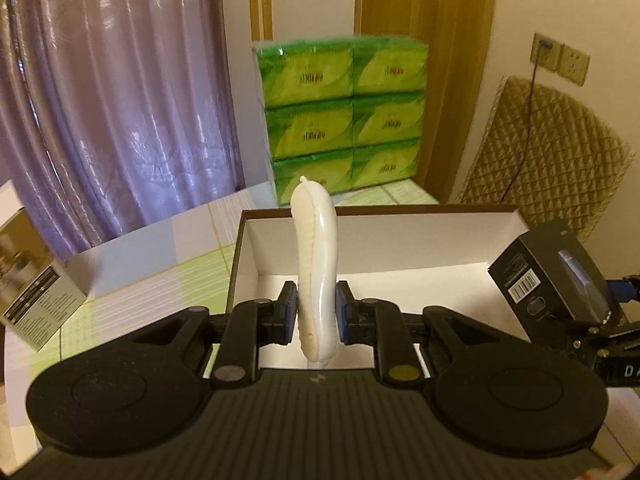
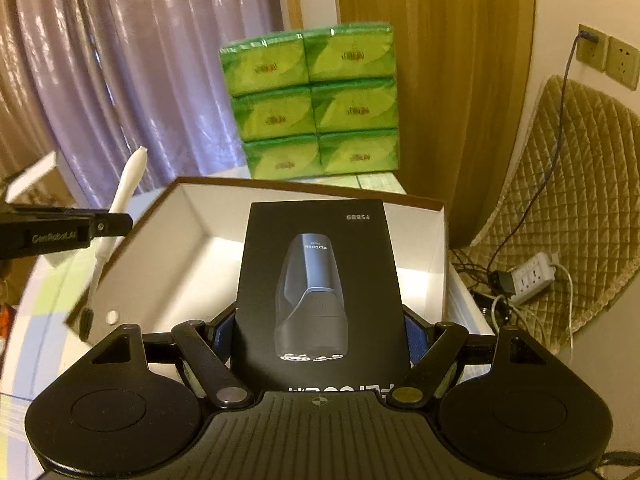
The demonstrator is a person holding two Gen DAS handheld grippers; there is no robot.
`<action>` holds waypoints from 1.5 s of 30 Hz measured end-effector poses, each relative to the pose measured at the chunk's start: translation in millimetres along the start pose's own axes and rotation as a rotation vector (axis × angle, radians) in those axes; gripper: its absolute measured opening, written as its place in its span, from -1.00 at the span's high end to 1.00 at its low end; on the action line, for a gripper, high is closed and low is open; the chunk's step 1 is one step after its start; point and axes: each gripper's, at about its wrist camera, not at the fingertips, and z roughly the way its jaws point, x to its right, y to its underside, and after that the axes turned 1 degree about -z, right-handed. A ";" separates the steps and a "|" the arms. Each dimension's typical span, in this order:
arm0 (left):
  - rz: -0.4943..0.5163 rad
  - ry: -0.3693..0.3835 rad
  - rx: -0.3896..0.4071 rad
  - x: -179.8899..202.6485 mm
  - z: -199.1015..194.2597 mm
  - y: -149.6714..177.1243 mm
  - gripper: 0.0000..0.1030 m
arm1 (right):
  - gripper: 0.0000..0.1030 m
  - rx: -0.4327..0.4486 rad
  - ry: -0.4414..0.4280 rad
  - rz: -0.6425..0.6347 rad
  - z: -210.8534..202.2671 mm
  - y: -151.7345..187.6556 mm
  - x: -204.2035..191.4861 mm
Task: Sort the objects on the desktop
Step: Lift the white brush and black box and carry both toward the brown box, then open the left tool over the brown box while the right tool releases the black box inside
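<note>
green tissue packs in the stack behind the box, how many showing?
6 green tissue packs face the camera, two columns by three rows, standing on the table behind the open box. More may sit hidden behind them.

Each camera sits just behind its own gripper, looking forward along the fingers and slightly down, close over the open box (image 1: 440, 276). The left view has the box straight ahead under its fingers, and the right gripper (image 1: 600, 320) enters at its far right edge. The right view faces the same way from farther right, with the left gripper (image 2: 108, 226) at its left edge. Both share the box, the green packs (image 2: 312, 100) beyond it, the curtain (image 1: 120, 100) and the wall sockets (image 2: 608, 56).
</note>
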 end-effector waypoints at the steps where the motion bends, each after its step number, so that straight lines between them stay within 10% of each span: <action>1: 0.006 -0.002 -0.014 -0.6 10.0 -1.0 0.69 | -0.47 -0.009 0.008 -0.005 6.8 -0.8 0.7; 20: 0.136 -0.079 -0.277 2.1 111.6 31.9 0.68 | -0.47 -0.162 0.123 -0.026 81.7 8.4 8.7; 37: 0.149 -0.071 -0.258 6.7 110.3 27.9 0.33 | -0.49 -0.141 0.160 -0.086 93.9 3.5 10.8; 45: 0.128 -0.059 -0.239 7.7 92.6 28.9 0.04 | -0.80 -0.141 0.088 -0.110 77.3 7.5 9.2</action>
